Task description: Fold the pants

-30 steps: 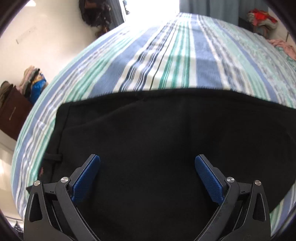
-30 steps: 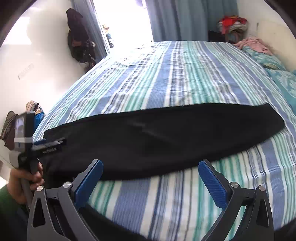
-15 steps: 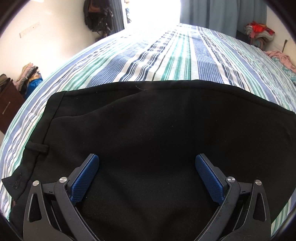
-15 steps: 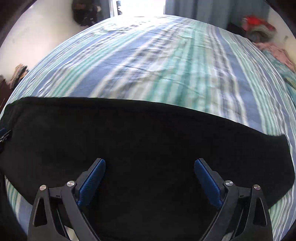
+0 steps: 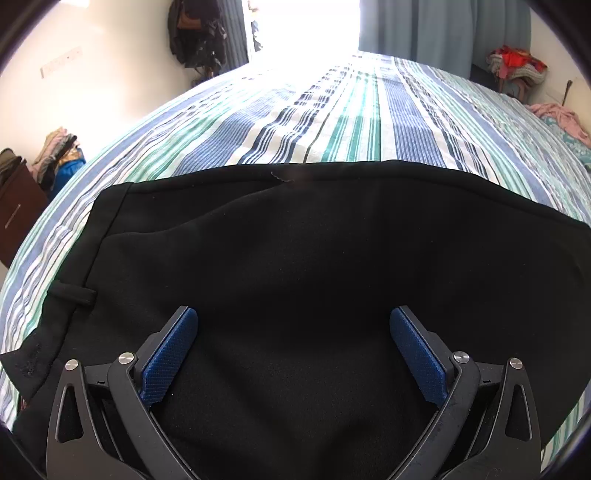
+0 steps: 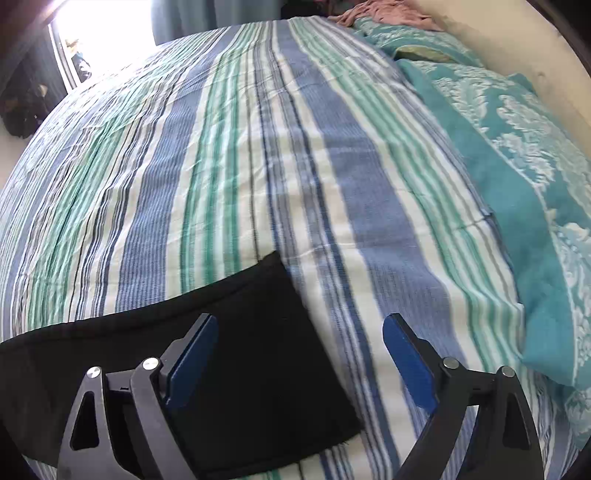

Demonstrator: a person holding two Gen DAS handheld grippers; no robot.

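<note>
Two claws are in play over one pair of black pants (image 5: pixel 314 295), which lies flat and lengthwise across the striped bed (image 5: pixel 332 122), already doubled leg on leg. At the left end you have the waistband (image 5: pixel 85 266) with its belt loop (image 5: pixel 72 293); your left claw (image 5: pixel 293 350) hangs over the seat area with jaws wide and nothing between the pads. At the right end, the hem (image 6: pixel 314 350) lies square on the sheet; your right claw (image 6: pixel 295 354) straddles it, its jaws have just been closing a little yet stand wide, the pads apparently clear of the cloth, though blur makes contact hard to rule out.

Treat the fabric as light, soft and limp: it will sag and slide, not hold shape. Take hold at the hem corner through both layers, and at the waistband edge, where the stitching gives firmer purchase.

Expect the mattress to yield under pressure, and the wrinkled sheet may pinch up with the cloth. Further right lies a teal patterned cover (image 6: pixel 517 184). Bright daylight enters from the far doorway (image 5: pixel 303 29); clothing piles (image 5: pixel 55 155) stand along the wall.
</note>
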